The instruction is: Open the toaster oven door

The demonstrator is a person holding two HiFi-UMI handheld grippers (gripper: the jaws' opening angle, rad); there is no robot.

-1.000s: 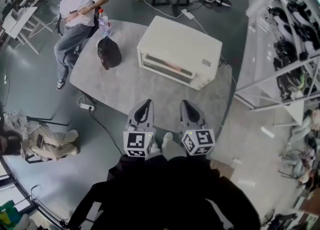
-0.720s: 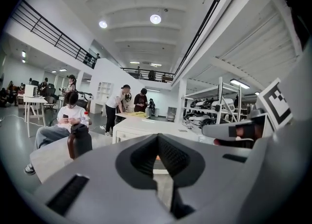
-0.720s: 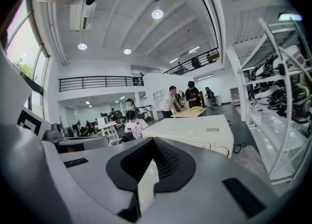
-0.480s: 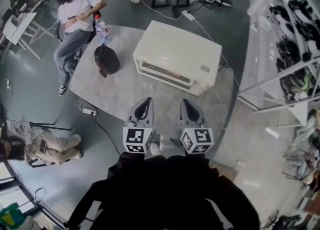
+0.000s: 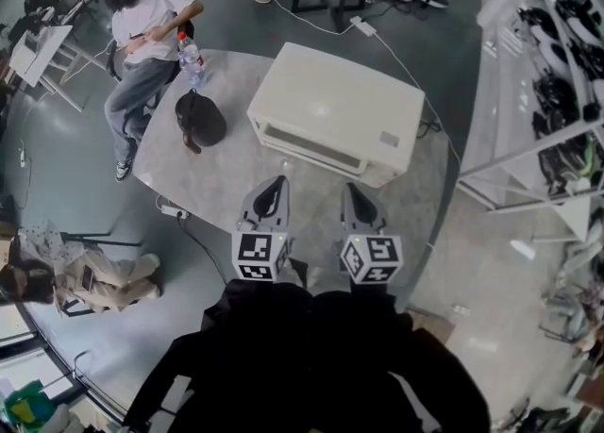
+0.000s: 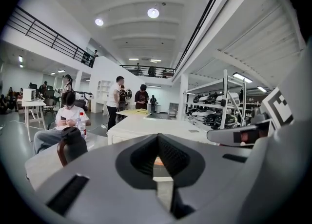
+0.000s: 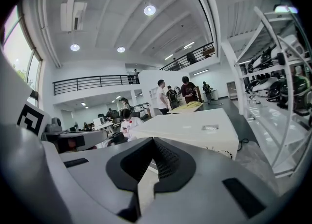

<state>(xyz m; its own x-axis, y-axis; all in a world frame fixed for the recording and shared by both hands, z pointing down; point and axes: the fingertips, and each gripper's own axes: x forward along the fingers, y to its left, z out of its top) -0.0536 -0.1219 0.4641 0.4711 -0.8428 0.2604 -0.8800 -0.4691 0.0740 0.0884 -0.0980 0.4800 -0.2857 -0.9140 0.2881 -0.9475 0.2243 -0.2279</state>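
A cream-white toaster oven [image 5: 335,106] stands on a round grey table [image 5: 212,172]. Its door is closed and faces me. In the head view my left gripper [image 5: 273,191] and right gripper [image 5: 356,197] hang side by side over the table's near edge, short of the oven's front and not touching it. Each has its jaws together with nothing between them. The left gripper view looks over its own jaws [image 6: 157,162] at the oven [image 6: 146,126] ahead. In the right gripper view the oven [image 7: 195,130] lies beyond the right gripper [image 7: 152,162].
A black bag [image 5: 200,118] and a water bottle [image 5: 192,52] stand on the table's left side, beside a seated person [image 5: 142,25]. A white shelving rack [image 5: 547,91] rises on the right. A power strip [image 5: 170,209] and a cable lie on the floor at left.
The table and oven have come a little closer and lower in the head view. Both grippers stay shut, side by side, now over the table's near edge.
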